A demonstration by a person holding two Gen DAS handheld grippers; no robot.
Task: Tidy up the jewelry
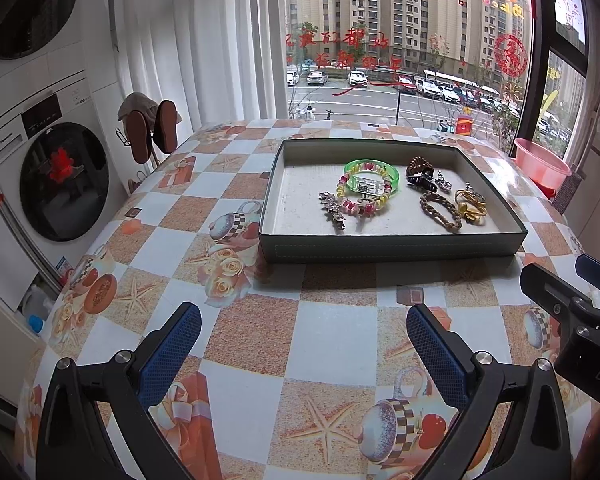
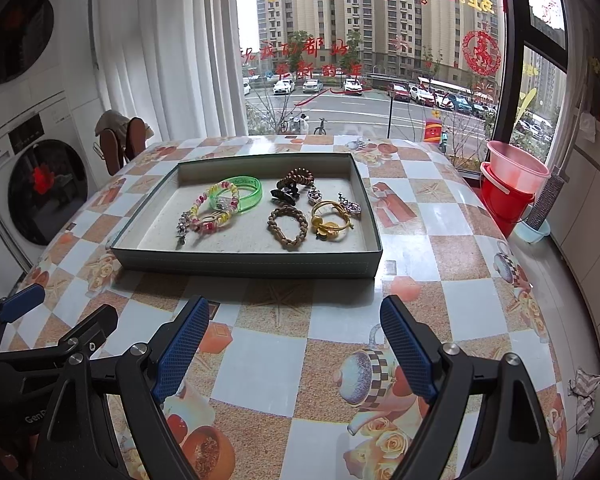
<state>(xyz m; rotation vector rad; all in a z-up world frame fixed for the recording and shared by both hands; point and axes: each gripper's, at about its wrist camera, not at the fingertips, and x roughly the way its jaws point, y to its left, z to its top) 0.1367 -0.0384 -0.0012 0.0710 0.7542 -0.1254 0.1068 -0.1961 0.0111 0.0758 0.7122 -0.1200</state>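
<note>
Jaws of left gripper (image 1: 304, 332) and right gripper (image 2: 295, 326) gape empty; tray (image 2: 248, 266) jewelry overlaps, details unclear.

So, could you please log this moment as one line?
left gripper open, empty | right gripper open, empty | jewelry in tray | green bangle untouched
</note>
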